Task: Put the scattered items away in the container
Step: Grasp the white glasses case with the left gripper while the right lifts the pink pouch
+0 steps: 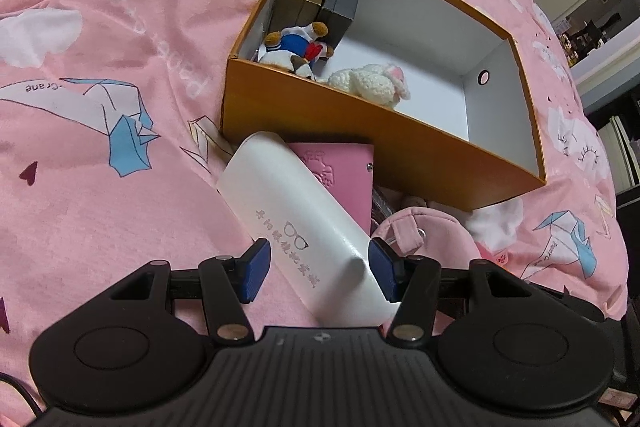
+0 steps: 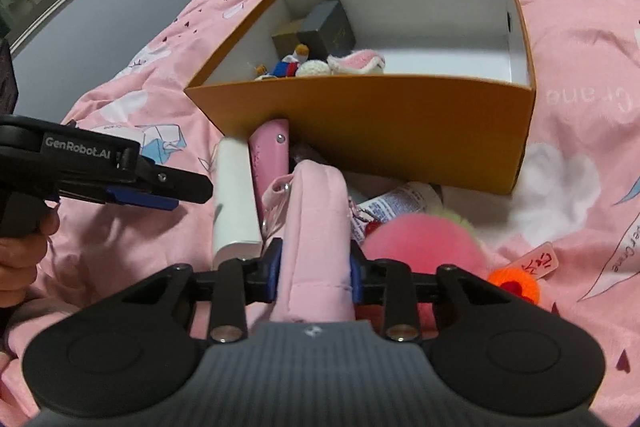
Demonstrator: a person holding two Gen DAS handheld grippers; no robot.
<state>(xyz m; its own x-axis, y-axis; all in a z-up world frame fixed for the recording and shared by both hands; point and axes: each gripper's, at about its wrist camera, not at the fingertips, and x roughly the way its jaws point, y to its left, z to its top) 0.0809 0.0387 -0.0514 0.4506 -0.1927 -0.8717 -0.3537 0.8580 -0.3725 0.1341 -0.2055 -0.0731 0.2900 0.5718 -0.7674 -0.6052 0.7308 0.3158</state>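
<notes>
**Two wrist views at the orange box**

Your right tongs (image 2: pixel 316 273) are clenched on the pink pouch (image 2: pixel 314 227). Your left tongs (image 1: pixel 318 269) straddle the white glasses case (image 1: pixel 296 223), jaws spread, left pad clear of it. Only the right view shows the pink pompom (image 2: pixel 420 243). The case's long axis points toward the orange box (image 1: pixel 400 147) on the bed.
</notes>
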